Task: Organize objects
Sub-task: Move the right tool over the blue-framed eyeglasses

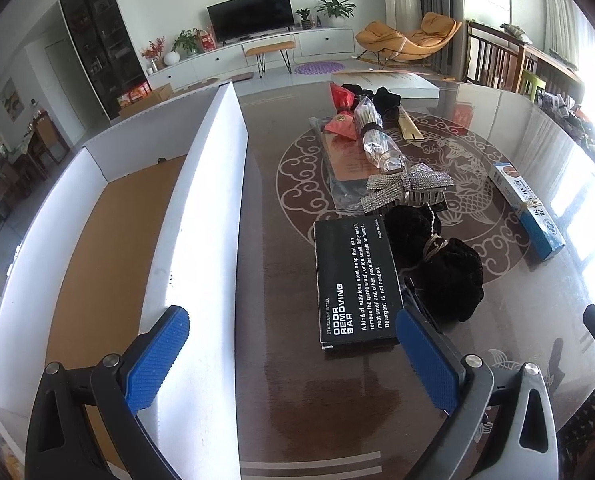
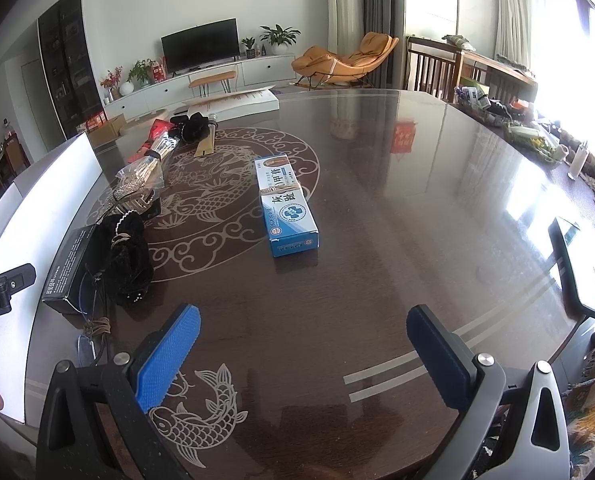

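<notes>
Left gripper [image 1: 293,356]: fingers spread, empty, near edge of black box [image 1: 355,284]; white bin [image 1: 201,240] just left. Right gripper [image 2: 303,358]: fingers spread, empty, blue box [image 2: 287,204] beyond. Likely next: straddle black box across narrow width, clench squarely, lift clear of bin wall.

Box [image 1: 109,240]: on the left part of the surface [image 1: 297,400].
Carton [image 1: 355,284]: right of the box, apart from it.
Velvet pouch [image 1: 437,264]: touching the carton's right side.
Bow clip [image 1: 407,188]: just behind the pouch.
Tube pack [image 2: 285,204]: farther right, well apart.
</notes>
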### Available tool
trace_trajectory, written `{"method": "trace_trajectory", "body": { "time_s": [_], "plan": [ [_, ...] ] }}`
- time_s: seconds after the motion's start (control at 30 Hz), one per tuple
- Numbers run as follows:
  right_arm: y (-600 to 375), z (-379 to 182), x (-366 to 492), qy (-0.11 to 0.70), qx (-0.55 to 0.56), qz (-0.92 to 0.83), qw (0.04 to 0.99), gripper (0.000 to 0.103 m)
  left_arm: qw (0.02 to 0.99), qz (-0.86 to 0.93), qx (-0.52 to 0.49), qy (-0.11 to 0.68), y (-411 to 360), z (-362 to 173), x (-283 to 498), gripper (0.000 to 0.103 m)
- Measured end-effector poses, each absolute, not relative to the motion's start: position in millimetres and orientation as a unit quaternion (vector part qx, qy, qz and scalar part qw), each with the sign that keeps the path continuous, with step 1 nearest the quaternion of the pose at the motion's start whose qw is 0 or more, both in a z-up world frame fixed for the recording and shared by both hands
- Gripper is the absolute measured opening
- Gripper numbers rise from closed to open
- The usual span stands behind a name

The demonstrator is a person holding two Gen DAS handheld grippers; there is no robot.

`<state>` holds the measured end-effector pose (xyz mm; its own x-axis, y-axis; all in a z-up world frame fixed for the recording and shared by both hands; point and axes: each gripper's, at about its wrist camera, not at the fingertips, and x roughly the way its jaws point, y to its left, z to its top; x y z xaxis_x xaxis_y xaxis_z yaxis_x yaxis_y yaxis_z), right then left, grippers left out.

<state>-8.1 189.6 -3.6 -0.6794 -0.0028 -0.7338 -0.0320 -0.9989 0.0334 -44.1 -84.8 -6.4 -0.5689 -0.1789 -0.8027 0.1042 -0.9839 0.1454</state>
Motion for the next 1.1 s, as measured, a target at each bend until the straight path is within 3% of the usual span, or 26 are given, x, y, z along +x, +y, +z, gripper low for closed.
{"method": "trace_trajectory", "body": {
  "time_s": [1.1],
  "plan": [
    [189.3, -5.0, -8.8, 0.021, -0.403, 0.915, 0.006, 0.103, -0.007, -0.882, 0.471, -0.029, -44.7, 8.6, -14.7, 0.103]
  ]
}}
